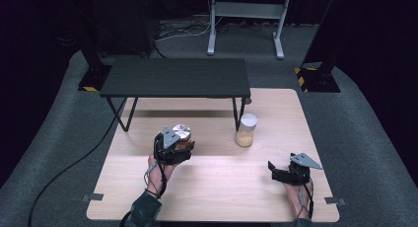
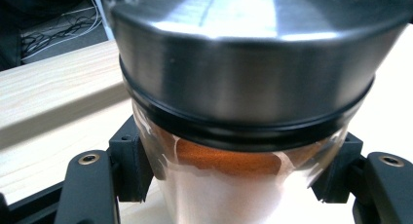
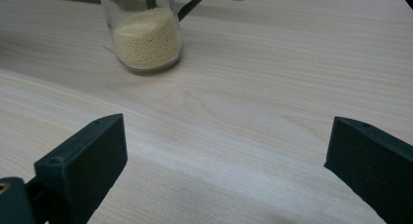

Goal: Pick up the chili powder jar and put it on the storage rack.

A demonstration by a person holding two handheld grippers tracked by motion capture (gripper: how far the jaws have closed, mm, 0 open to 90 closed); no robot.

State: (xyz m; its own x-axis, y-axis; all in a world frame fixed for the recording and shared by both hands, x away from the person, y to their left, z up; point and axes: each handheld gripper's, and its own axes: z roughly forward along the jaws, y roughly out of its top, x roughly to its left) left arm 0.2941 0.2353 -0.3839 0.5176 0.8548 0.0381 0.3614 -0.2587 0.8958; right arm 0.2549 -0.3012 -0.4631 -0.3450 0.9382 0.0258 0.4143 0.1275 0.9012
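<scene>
My left gripper (image 1: 178,149) is shut on a glass jar with a silver metal lid (image 1: 181,132) and orange-red powder inside; it sits over the left-middle of the wooden table (image 1: 212,187). In the left gripper view the jar (image 2: 243,112) is very close, and both black pads (image 2: 130,165) press on its glass sides. A second glass jar (image 1: 245,130) with a white lid and yellow grains stands right of centre. My right gripper (image 1: 276,173) rests low at the front right, open, nothing between its fingers. The right gripper view shows the yellow-grain jar (image 3: 146,36) beyond its jaws.
A low black shelf on thin legs (image 1: 175,78) stands across the far half of the table. Behind the table are a grey metal stand (image 1: 245,19) and loose cables on the carpet. A cable trails off the table's left side.
</scene>
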